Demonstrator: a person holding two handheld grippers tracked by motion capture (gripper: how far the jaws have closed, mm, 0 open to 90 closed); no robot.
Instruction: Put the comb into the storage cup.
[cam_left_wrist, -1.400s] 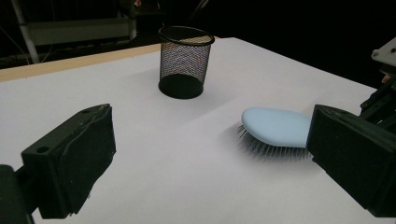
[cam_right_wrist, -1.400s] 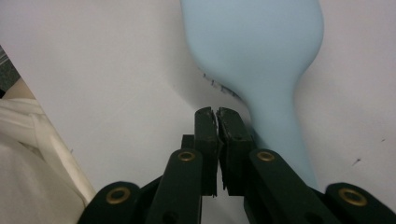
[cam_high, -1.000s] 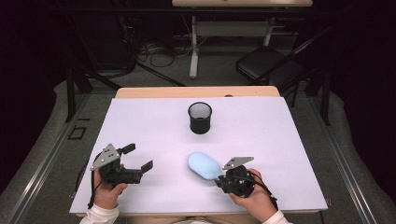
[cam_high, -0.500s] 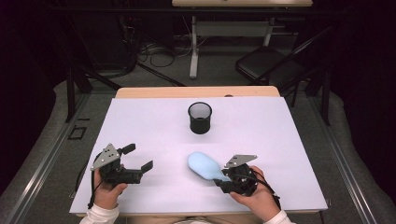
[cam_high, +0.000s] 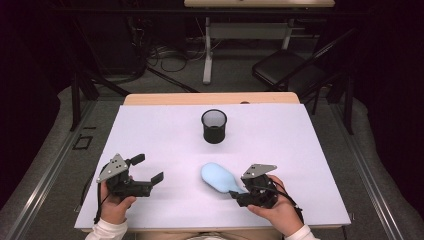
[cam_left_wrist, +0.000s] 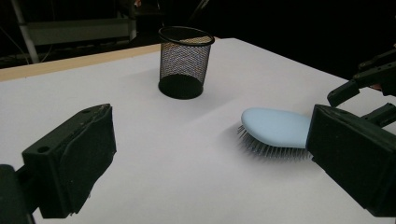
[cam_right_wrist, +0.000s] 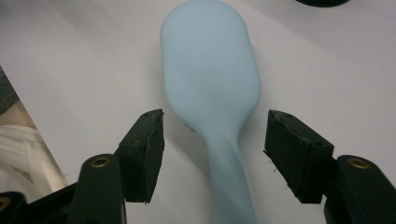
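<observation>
Around hairbrush (cam_right_wrist: 212, 93) handle, right claw (cam_right_wrist: 215, 149) newly open.

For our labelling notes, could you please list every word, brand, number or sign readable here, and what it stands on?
None can be read: the pale blue plastic hairbrush, the black wire-mesh cup and the white table cover carry no visible text or markings.

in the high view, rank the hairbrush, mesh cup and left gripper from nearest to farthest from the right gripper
1. The light blue hairbrush: its handle lies between the open jaws of the right gripper.
2. The left gripper: across the table, on the person's left.
3. The black mesh cup: upright toward the table's far edge, about as far; too close to call.
</observation>
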